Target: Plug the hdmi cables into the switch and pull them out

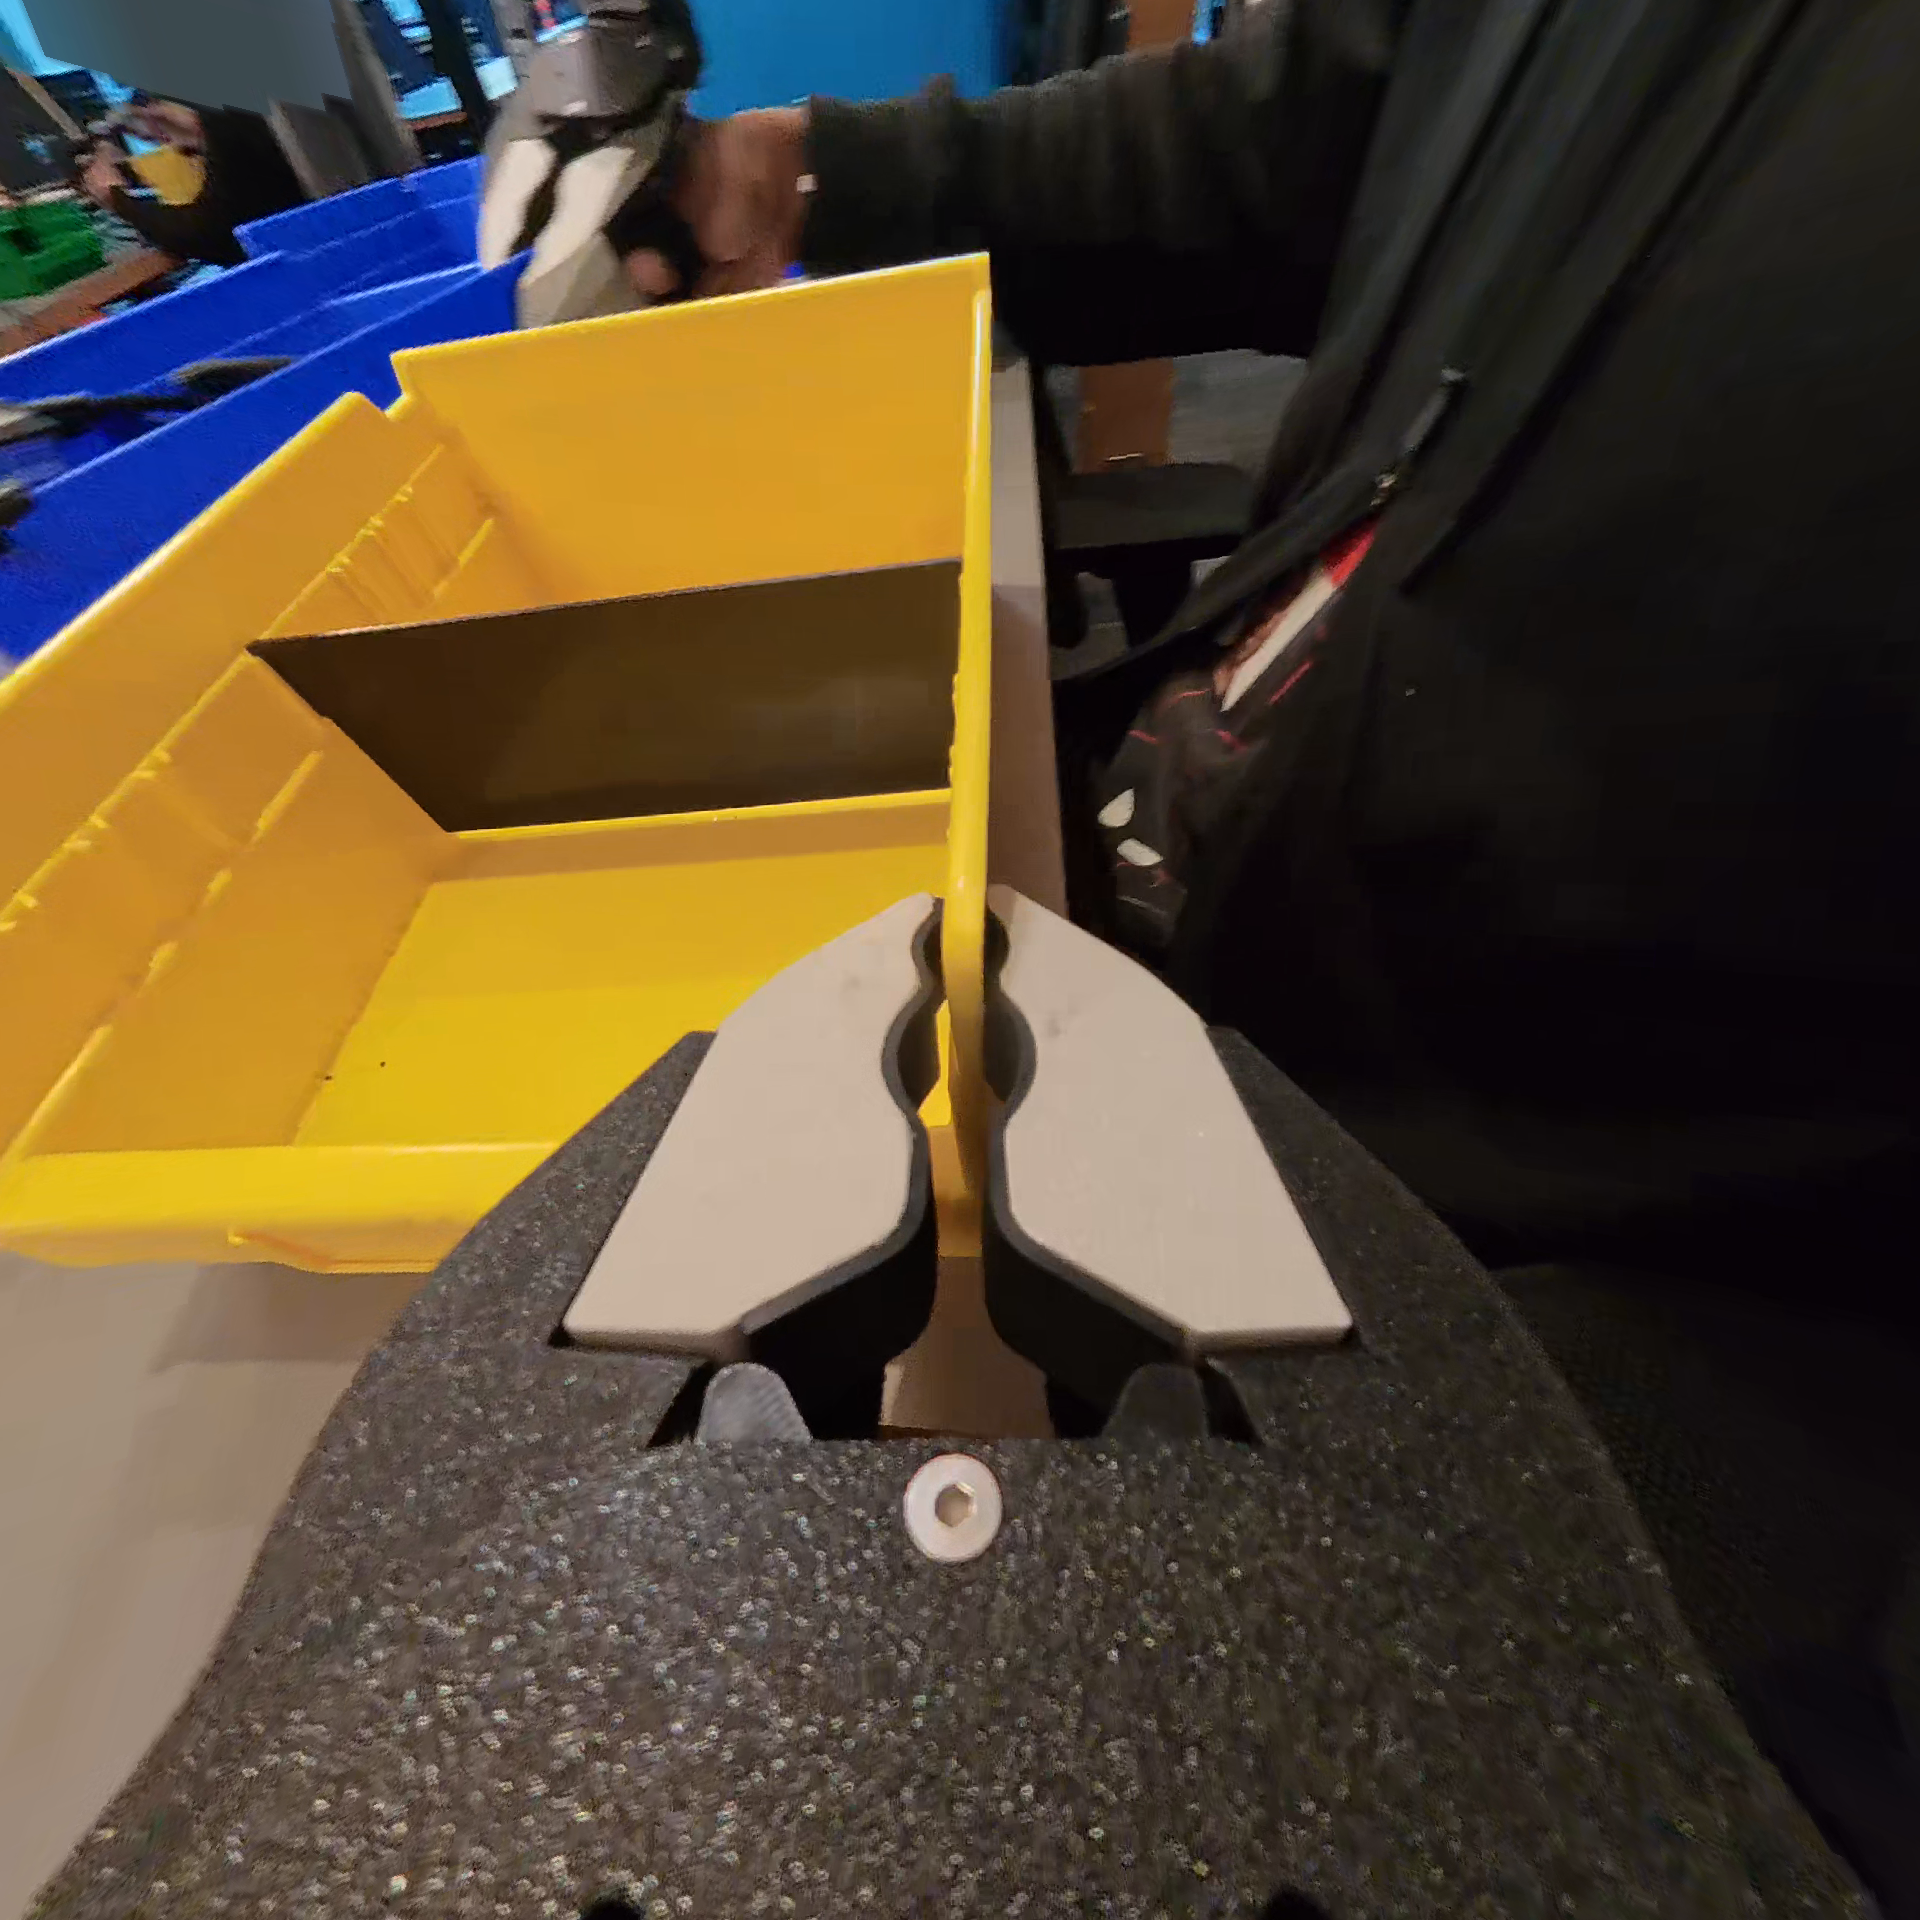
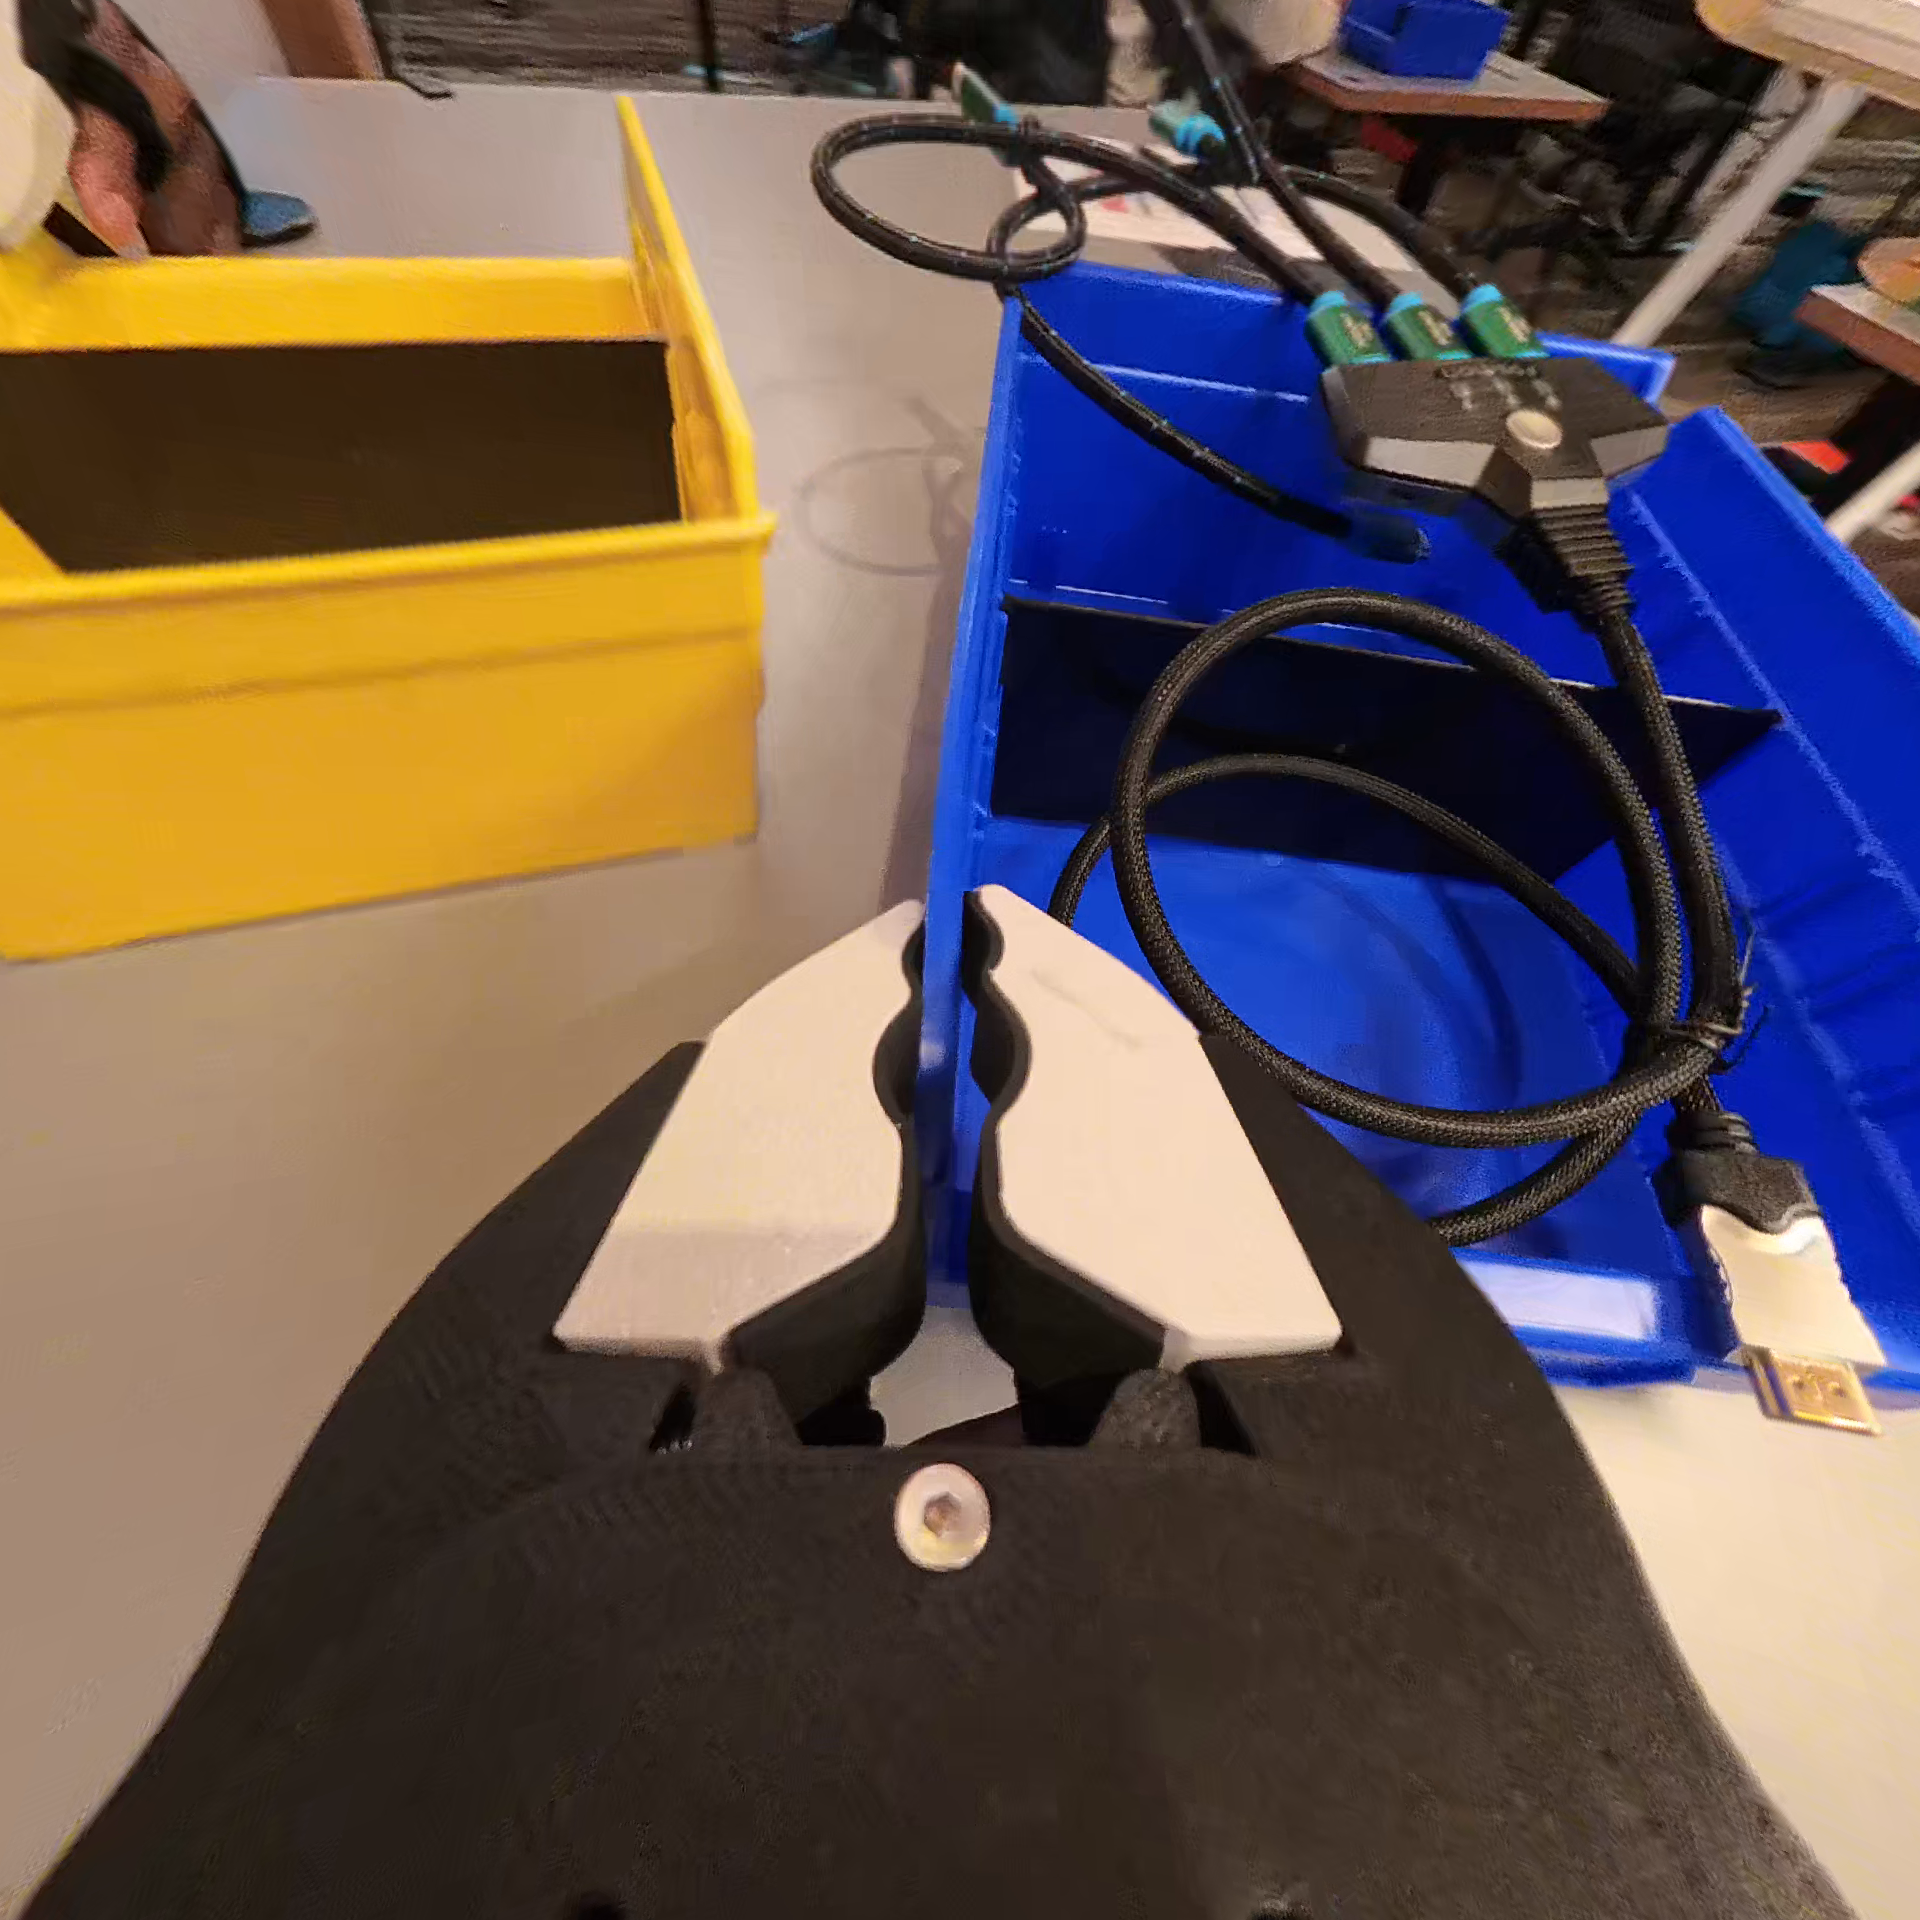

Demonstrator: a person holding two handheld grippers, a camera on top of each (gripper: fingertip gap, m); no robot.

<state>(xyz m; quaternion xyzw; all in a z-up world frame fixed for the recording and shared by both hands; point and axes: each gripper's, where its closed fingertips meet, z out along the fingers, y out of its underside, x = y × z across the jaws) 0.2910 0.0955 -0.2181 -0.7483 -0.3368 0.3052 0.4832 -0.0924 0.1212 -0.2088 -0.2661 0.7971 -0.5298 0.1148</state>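
Observation:
A black HDMI switch point(image 2: 1496, 431) rests on the far rim of a blue bin point(image 2: 1299, 1039). Three cables with teal plugs point(image 2: 1418, 327) are plugged into its far side. Its own braided black lead point(image 2: 1382, 1101) is coiled in the bin, and its silver plug point(image 2: 1787, 1309) hangs over the near rim. My right gripper point(image 2: 943, 925) is shut on the blue bin's left wall. My left gripper point(image 1: 964, 920) is shut on the right wall of a yellow bin point(image 1: 582, 987), which holds nothing but a black divider point(image 1: 665, 696).
The yellow bin point(image 2: 364, 727) stands left of the blue bin on a grey table point(image 2: 312, 1143). Blue bins point(image 1: 239, 343) lie beyond the yellow one. A person's dark sleeve point(image 1: 1143, 208) and torso fill the right of the left wrist view. Other tables stand behind. My hands' fingertips stand some 40 cm from each other.

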